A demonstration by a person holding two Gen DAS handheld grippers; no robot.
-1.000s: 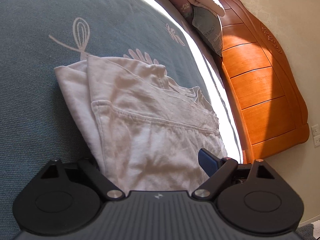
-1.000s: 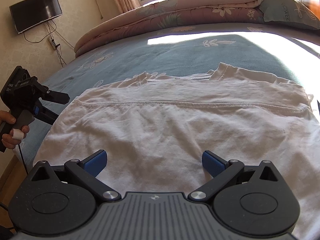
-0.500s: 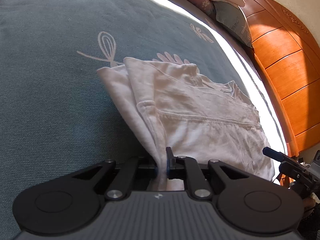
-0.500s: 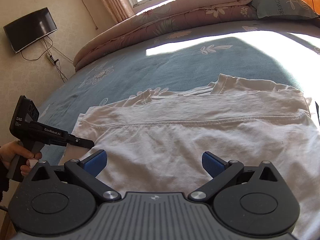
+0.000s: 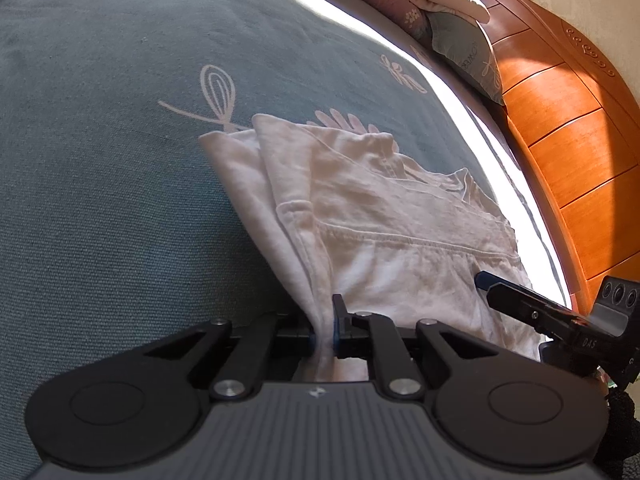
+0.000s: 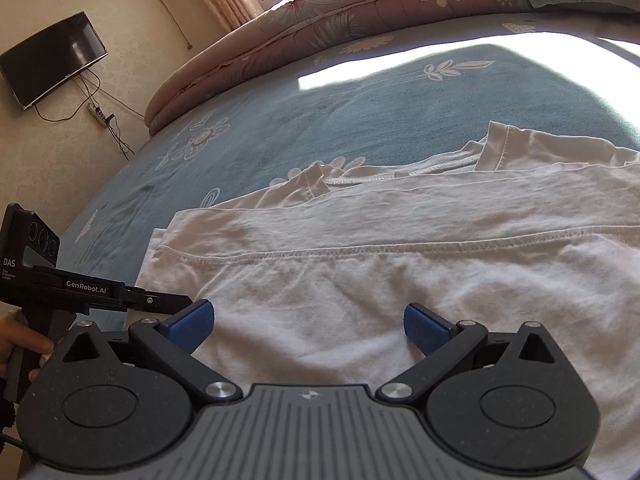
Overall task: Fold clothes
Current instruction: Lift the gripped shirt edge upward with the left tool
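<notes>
Lying on a blue-green bedspread (image 5: 100,160) printed with pale flowers and leaves is a white T-shirt (image 5: 380,216), already doubled over so that one stitched hem runs across its upper layer. Left gripper (image 5: 323,330): jaws closed tight on a bunched fold of the shirt's near edge, blue pads barely showing on either side of the pinched cloth; from the pinch the fabric rises in a narrow ridge and spreads out flat toward the far side of the bed. Right gripper (image 6: 306,322): jaws wide apart, both blue pads (image 6: 426,328) clear, with the shirt (image 6: 400,272) lying flat beneath the gap; whether the pads touch the cloth cannot be told. In the right wrist view the left gripper (image 6: 182,300) shows side-on at the shirt's left edge, its tips just beside the right gripper's left pad, and the person's hand (image 6: 20,340) wraps its handle at the frame edge. In the left wrist view the right gripper (image 5: 486,282) reaches in over the shirt's right-hand edge. Surroundings: a wooden headboard (image 5: 568,152) in orange-brown panels, a grey-green pillow (image 5: 468,56) against it, a rolled floral quilt (image 6: 340,24) along the far side of the bed, a dark television (image 6: 52,58) on the cream wall with cables hanging below it. Strong sunlight crosses the bedspread in a bright band beyond the shirt.
</notes>
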